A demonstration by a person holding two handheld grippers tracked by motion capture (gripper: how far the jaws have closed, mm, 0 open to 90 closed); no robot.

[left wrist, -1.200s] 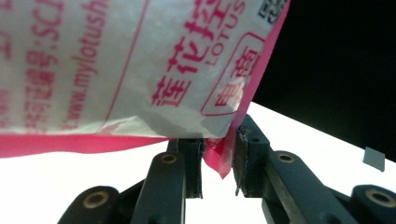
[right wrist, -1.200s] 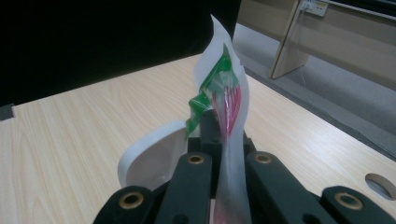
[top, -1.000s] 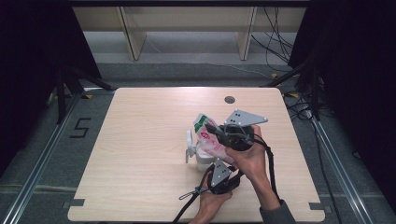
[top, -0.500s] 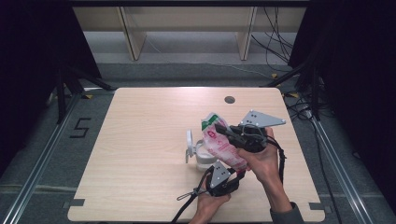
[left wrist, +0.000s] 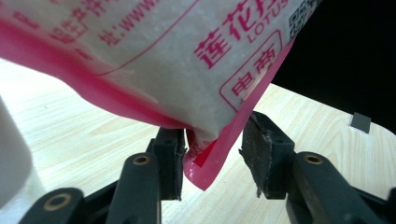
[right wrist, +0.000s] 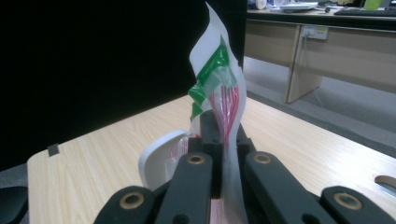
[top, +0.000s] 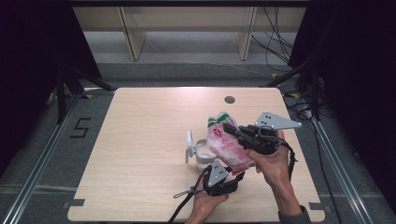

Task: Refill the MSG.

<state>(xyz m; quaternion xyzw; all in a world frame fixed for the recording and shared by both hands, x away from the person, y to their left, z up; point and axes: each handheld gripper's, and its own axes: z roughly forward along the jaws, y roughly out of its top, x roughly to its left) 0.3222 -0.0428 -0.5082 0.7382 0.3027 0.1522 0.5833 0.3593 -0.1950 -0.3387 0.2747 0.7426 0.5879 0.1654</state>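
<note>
Pink-and-white bag [top: 227, 148] above bench [top: 140, 154], pinched by right gripper [top: 232, 129]; left gripper [left wrist: 212, 154] jaws spread around its bottom corner; white cup [top: 201, 156] beside.

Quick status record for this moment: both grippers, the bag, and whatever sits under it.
right gripper: shut on the bag's upper part
left gripper: jaws open, the bag's bottom corner hanging between them, touching the left pad
bag: pink and white with a green top, white granules inside, held tilted above the table
white container: stands on the table, lid hinged open, beside the bag
</note>
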